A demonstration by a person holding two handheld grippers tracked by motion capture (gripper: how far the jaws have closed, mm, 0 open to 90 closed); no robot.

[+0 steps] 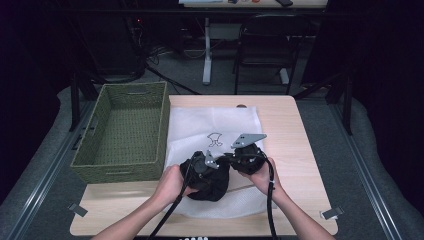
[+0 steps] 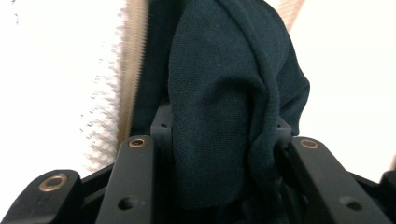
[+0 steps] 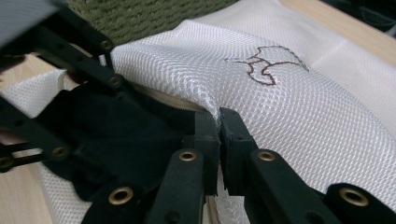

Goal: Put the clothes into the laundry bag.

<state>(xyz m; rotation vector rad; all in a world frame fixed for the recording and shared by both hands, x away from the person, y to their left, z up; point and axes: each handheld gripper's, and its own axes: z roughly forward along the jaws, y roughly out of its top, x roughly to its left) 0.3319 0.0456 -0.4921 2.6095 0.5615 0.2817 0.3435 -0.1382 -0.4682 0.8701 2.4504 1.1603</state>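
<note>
Left gripper (image 1: 212, 167) grips a bundle of black cloth (image 2: 219, 107); in the left gripper view the fabric packs the whole gap between the two black jaws and bulges up out of it. Right gripper (image 3: 219, 126) has its jaws pressed together on the rim of a white mesh bag (image 3: 299, 107), pinching the netting at the mouth next to the zipper tape.

Black cloth: sits at the near end of the bag, at its opening, near the middle of the table; from the high view it reads as a dark lump between the two hands. Whether it lies partly inside the mouth or on top of the mesh, cannot tell.

Mesh bag: lies flat on the wooden table (image 1: 295, 140), stretching away from the person, with a small brown outline stitched on its upper face.

Green woven basket (image 1: 127, 131): stands on the table's left side, just beside the bag's left edge.

Both forearms enter from the near edge.
</note>
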